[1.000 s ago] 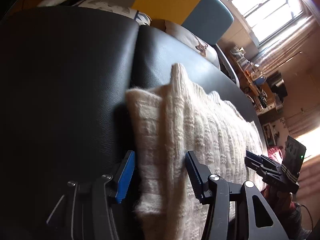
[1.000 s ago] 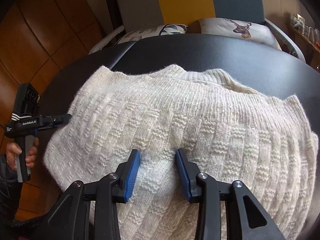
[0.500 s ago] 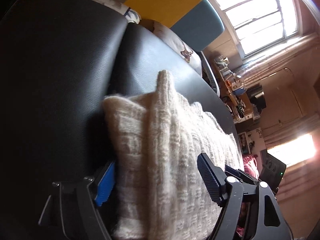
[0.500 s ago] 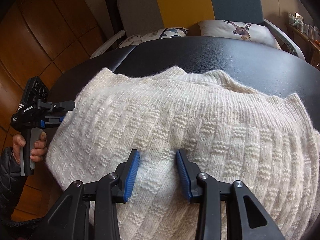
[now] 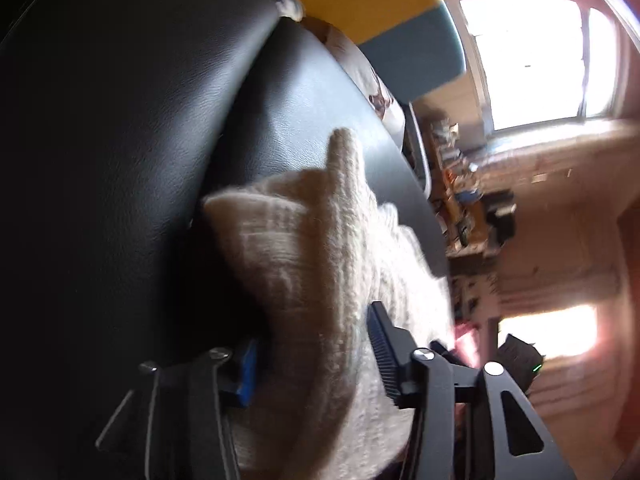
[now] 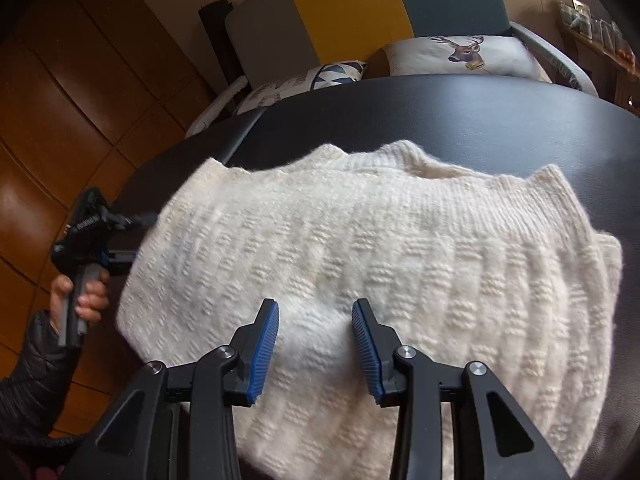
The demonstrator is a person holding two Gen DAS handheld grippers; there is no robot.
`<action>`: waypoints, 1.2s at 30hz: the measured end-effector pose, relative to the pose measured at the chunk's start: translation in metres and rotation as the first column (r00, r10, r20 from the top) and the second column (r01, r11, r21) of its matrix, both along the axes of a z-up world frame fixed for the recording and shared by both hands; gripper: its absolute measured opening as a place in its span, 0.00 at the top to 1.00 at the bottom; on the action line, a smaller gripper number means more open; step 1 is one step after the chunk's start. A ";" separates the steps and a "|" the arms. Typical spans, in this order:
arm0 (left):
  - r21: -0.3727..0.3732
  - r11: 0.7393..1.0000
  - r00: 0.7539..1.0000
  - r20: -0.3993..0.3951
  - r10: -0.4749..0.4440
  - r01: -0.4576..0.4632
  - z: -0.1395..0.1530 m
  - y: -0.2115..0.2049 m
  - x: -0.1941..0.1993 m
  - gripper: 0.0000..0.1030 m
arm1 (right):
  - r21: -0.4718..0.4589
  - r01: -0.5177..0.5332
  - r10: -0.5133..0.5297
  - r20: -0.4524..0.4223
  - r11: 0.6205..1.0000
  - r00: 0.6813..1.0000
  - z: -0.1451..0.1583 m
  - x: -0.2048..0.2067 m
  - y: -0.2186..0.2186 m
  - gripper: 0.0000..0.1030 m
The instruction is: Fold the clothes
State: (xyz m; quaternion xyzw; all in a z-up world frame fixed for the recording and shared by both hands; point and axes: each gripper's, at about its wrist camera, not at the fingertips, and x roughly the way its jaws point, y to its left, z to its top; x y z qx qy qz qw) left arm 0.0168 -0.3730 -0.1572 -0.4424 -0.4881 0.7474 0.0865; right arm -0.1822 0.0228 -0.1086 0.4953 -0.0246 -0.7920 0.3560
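On the black table (image 6: 480,120), the sweater (image 6: 380,248) is lying part-folded, the left gripper (image 5: 316,364) closing on its side edge, the right gripper (image 6: 316,344) pinching its near hem, further folds seemingly remaining.

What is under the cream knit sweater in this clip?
The sweater lies on a black leather-like surface, which shows around its far and side edges. Anything directly beneath the knit is covered and cannot be seen.

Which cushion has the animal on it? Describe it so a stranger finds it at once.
Start at the black padded surface carrying the cream sweater. Behind it stands a grey, yellow and teal chair. The deer cushion lies on its seat; the neighbouring triangle-patterned cushion bears only shapes.
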 end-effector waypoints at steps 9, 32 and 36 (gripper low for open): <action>-0.065 0.997 0.998 -0.042 -0.055 0.052 0.007 -0.015 0.028 0.25 | 0.005 0.017 -0.017 0.004 1.000 1.000 -0.009 -0.002 -0.002 0.63; -0.219 0.958 0.966 -0.138 -0.216 0.183 0.005 0.016 0.006 0.75 | 0.088 0.021 -0.020 -0.017 0.996 1.000 0.037 -0.005 0.087 0.69; -0.213 0.963 0.972 -0.128 -0.195 0.165 0.005 0.015 0.004 0.75 | 0.127 0.013 -0.013 -0.002 0.992 1.000 0.028 -0.018 0.100 0.70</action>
